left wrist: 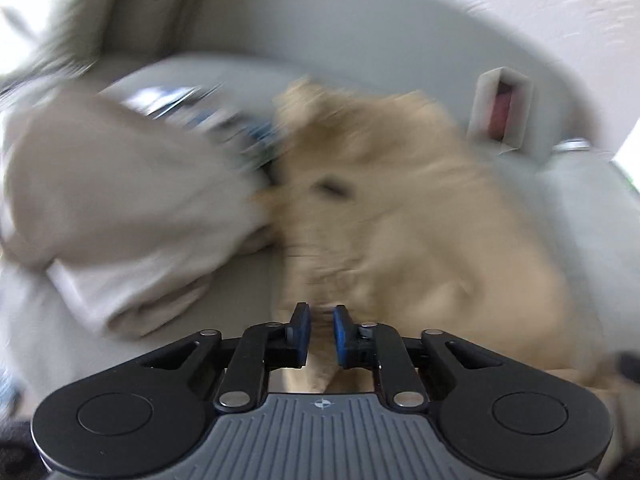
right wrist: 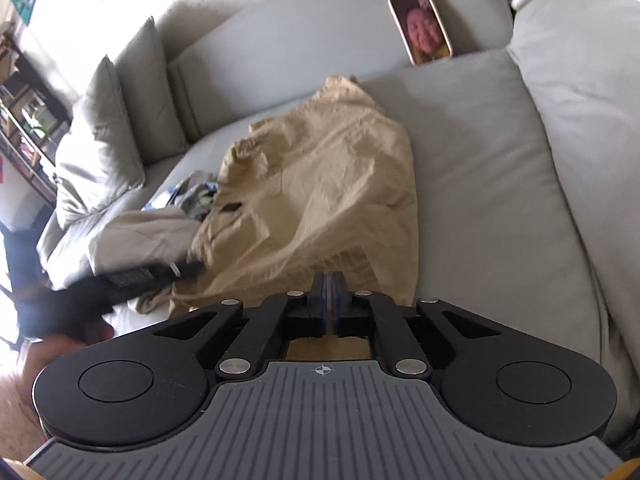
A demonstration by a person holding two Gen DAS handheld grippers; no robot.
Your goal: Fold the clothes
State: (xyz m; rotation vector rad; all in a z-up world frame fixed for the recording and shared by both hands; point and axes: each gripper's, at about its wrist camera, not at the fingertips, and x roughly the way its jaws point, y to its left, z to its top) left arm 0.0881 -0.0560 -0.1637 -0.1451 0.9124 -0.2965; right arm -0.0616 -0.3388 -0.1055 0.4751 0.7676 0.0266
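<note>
A crumpled tan garment (right wrist: pixel 320 184) lies on the grey sofa seat (right wrist: pixel 480 160). My right gripper (right wrist: pixel 328 300) is shut on its near edge, and tan cloth shows behind the pads. In the left wrist view, which is smeared by motion, the same tan garment (left wrist: pixel 420 208) fills the middle. My left gripper (left wrist: pixel 320 332) holds a fold of it in the narrow gap between its blue pads (left wrist: pixel 301 332). From the right wrist view the left gripper (right wrist: pixel 188 268) appears blurred at the garment's left edge, held by a hand (right wrist: pixel 60 340).
A beige garment (right wrist: pixel 148 232) and a blue patterned cloth (right wrist: pixel 192 196) lie left of the tan one. A phone (right wrist: pixel 422 24) leans on the sofa back. Loose cushions (right wrist: pixel 100 152) stand at the far left, and a big cushion (right wrist: pixel 592 100) bounds the right.
</note>
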